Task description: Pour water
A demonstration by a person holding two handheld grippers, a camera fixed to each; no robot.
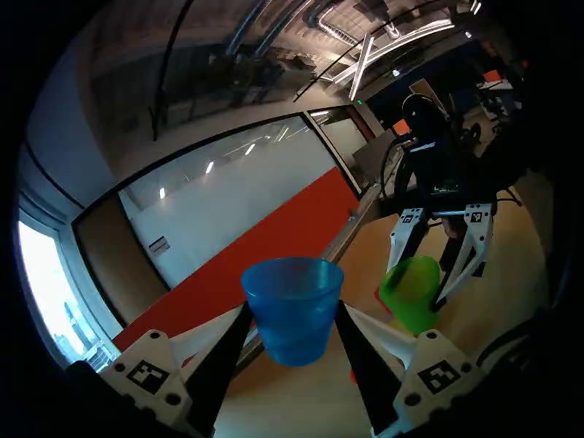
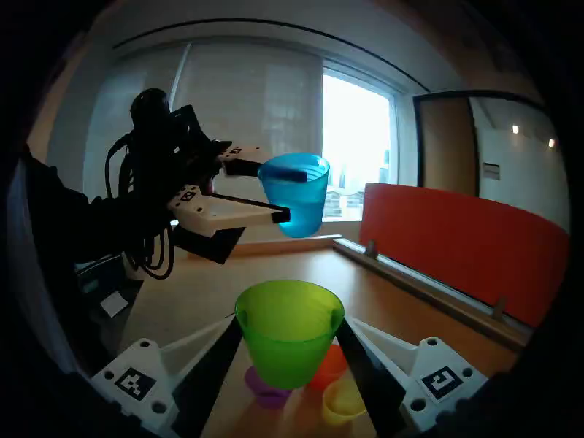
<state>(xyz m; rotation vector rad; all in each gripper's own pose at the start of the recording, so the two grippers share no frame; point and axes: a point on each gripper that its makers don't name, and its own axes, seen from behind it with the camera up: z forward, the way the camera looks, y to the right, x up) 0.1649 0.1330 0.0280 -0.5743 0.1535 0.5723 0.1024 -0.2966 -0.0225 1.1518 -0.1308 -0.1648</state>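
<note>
The left claw (image 1: pixel 292 321) is clamped on a blue cup (image 1: pixel 292 292), one finger pressing each side wall. The right claw (image 2: pixel 288 328) is clamped the same way on a green cup (image 2: pixel 288 343). Both cups are in the air, clear of the worktop (image 2: pixel 197 292).

In the right gripper view the blue cup hangs at 12 o'clock from the green cup, higher and farther off, and the two are well apart. Its rim faces up with only a slight lean, so it is not tipped to pour. In the left gripper view the green cup sits at 3 o'clock from the blue one, farther away and leaning a little.

The green cup looks empty inside. I cannot tell whether the blue cup holds water, since its tinted wall hides any level. No stream shows between the cups.

On the worktop under the green cup stand three small cups, purple (image 2: pixel 266 390) at 7 o'clock, orange (image 2: pixel 332 365) at 4 o'clock and yellow (image 2: pixel 343 401) at 5 o'clock.

By my reading, the picking up is done and the pour itself is not yet begun. What is left is to bring the blue cup's lip over the green cup's mouth, tip it, and then set both cups down.
</note>
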